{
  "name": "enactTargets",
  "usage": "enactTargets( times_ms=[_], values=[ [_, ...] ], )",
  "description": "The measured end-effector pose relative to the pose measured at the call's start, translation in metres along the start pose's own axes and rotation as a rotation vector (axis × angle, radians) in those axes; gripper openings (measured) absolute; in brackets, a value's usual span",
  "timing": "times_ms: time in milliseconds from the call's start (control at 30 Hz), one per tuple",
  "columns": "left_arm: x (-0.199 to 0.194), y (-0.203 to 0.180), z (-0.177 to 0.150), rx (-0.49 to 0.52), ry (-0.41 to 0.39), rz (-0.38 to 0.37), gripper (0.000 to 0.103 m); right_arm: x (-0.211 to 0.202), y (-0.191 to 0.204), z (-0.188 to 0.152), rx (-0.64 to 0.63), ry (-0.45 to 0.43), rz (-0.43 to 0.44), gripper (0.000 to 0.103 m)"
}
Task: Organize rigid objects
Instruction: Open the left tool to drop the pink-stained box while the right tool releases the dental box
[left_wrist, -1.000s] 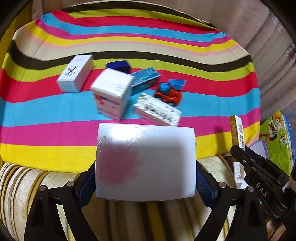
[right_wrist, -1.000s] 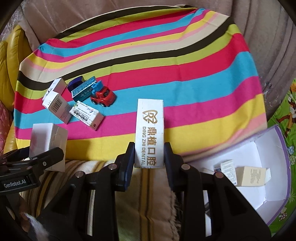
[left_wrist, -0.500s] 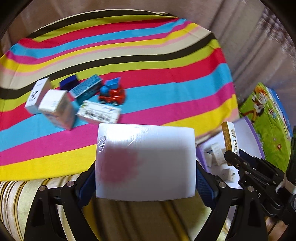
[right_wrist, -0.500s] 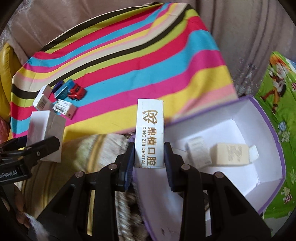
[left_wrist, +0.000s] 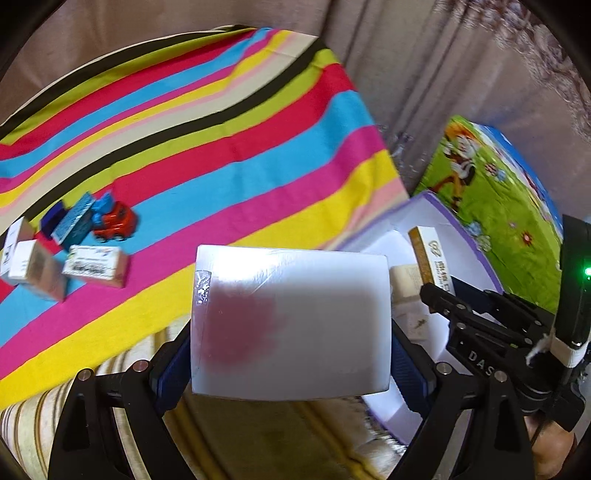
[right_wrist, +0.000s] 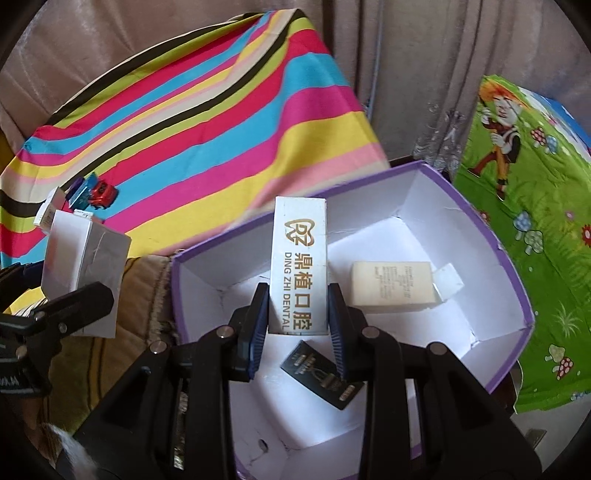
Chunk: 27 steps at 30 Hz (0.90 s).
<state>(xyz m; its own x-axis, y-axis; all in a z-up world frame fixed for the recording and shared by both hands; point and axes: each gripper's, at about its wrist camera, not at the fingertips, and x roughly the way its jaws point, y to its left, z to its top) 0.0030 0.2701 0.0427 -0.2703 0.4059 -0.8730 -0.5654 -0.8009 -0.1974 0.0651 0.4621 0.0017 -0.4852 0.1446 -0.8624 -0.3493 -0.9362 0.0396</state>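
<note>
While our right gripper (right_wrist: 297, 328) clamps the tall white dental carton (right_wrist: 299, 266) above the purple-rimmed cardboard box (right_wrist: 491, 236), our left gripper (left_wrist: 291, 354), at nine o'clock, pinches a plain white box (left_wrist: 291, 325).

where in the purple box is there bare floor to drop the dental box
The purple box has bare white floor in its left half and near front edge. The cream box fills the far right; the black packet lies under the dental box.
</note>
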Motion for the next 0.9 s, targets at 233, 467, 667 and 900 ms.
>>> enactTargets(
  times_ms=[233, 467, 667, 900],
  values=[
    [0.009, -0.027, 0.001, 0.062, 0.023, -0.061, 0.093, -0.005, -0.023, -0.003, 0.039, -0.007, -0.039, 0.035],
    [0.014, -0.040, 0.003, 0.085, 0.038, -0.084, 0.093, -0.008, -0.038, -0.003, 0.068, -0.009, -0.064, 0.035],
    [0.019, -0.047, 0.004, 0.085, 0.056, -0.139, 0.096, -0.009, -0.046, -0.004, 0.088, -0.007, -0.087, 0.035],
    [0.019, -0.048, 0.005, 0.079, 0.052, -0.162, 0.103, -0.009, -0.050, -0.004, 0.105, -0.010, -0.096, 0.065]
  ],
)
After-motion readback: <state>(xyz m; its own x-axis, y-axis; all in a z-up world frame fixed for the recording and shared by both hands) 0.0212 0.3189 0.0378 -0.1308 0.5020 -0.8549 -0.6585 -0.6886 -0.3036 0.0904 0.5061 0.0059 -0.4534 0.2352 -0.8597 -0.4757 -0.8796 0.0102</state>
